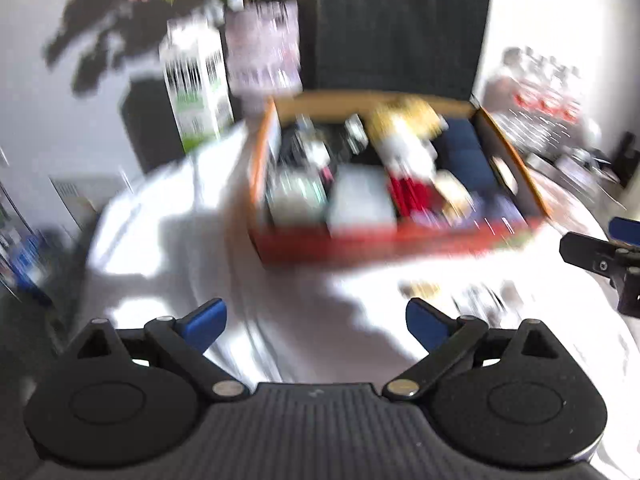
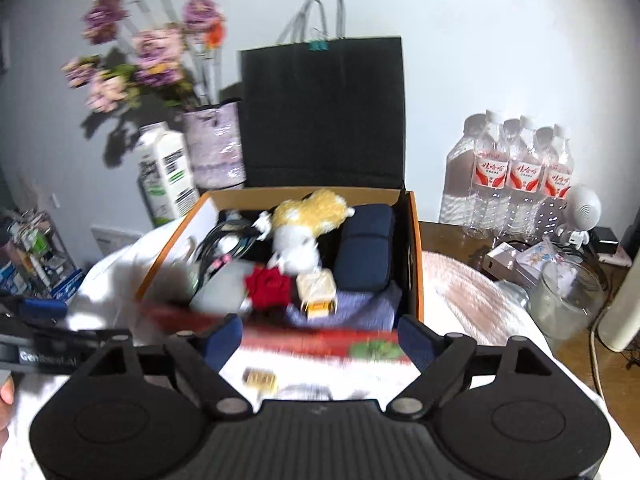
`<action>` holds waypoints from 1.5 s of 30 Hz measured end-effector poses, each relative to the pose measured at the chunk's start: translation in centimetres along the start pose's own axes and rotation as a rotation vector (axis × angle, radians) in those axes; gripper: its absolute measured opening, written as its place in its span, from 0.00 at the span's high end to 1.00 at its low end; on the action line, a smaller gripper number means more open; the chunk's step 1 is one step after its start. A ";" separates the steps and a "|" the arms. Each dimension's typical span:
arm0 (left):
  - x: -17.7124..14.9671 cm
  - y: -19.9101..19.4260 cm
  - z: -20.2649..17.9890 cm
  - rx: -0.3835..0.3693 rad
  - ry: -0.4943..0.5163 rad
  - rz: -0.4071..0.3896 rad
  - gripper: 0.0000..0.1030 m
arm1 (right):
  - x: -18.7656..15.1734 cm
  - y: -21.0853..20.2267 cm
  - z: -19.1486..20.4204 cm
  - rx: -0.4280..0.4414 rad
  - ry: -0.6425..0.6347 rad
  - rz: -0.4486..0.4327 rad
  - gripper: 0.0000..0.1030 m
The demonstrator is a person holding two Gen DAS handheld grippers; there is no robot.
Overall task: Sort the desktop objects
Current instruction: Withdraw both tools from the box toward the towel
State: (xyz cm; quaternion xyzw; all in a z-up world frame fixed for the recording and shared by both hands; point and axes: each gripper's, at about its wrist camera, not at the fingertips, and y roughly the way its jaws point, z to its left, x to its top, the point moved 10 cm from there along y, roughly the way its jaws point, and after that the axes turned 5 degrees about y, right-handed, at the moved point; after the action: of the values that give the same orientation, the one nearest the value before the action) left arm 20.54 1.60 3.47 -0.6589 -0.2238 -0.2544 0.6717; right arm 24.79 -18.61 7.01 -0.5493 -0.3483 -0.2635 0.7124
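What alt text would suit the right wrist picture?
An open, empty right gripper hovers before an orange cardboard box crammed with a plush toy, a red flower and a navy pouch; a black bag and water bottles stand behind.

A paper bag [image 2: 322, 112] stands behind the box [image 2: 414, 256], bottles [image 2: 520, 176] right.

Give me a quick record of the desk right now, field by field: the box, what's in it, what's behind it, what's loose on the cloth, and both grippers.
box: orange cardboard box, open, on white cloth
contents: plush toy, red rose, navy case, cables
behind: black bag, milk carton, flowers
right of box: water bottles, glass jar
loose on cloth: small gold item, blurred
left hand-held gripper: open, empty
right hand-held gripper: open, empty
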 end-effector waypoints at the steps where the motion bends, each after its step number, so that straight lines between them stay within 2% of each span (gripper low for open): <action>1: -1.9 -0.6 -0.3 -0.034 -0.017 0.009 0.05 | -1.4 -1.3 0.3 0.007 -0.022 -0.016 0.15; 4: -7.2 -2.7 -1.1 -0.106 -0.018 0.023 0.05 | -6.3 -4.9 1.3 0.050 -0.093 -0.063 0.10; 8: -13.5 -5.8 -1.9 -0.170 -0.018 0.018 0.04 | -12.8 -8.9 1.6 0.039 -0.115 -0.065 0.10; 13: -19.8 -10.2 -2.2 -0.153 -0.008 -0.054 0.04 | -18.2 -13.6 1.0 0.035 -0.037 -0.116 0.09; 16: -22.1 -12.2 -1.6 -0.100 -0.029 -0.107 0.03 | -20.3 -16.0 1.0 0.033 -0.027 -0.146 0.05; 18: -22.6 -12.7 -1.1 -0.044 -0.033 -0.143 0.02 | -21.4 -17.1 1.0 0.014 -0.034 -0.168 0.04; 20: -22.7 -12.3 -1.0 -0.008 -0.014 -0.147 0.02 | -22.1 -17.7 1.3 0.003 -0.045 -0.184 0.04; 25: -23.0 -10.6 -1.9 -0.018 -0.005 -0.121 0.02 | -23.2 -17.6 2.7 0.003 -0.066 -0.210 0.04; 29: -22.9 -9.2 -2.5 0.013 0.034 -0.125 0.02 | -23.3 -16.2 3.5 0.002 -0.095 -0.211 0.04; 39: -21.6 -6.3 -3.3 0.015 0.065 -0.110 0.02 | -23.2 -14.1 2.9 0.003 -0.107 -0.187 0.04; 45: -21.6 -5.0 -3.3 -0.035 0.032 -0.093 0.00 | -23.2 -12.3 2.4 0.003 -0.109 -0.133 0.04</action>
State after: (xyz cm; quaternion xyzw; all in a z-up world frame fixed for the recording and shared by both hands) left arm 0.57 -0.65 -6.55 -0.6552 -0.2388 -0.2997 0.6510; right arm 0.66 -19.65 -3.50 -0.5373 -0.4225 -0.2794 0.6743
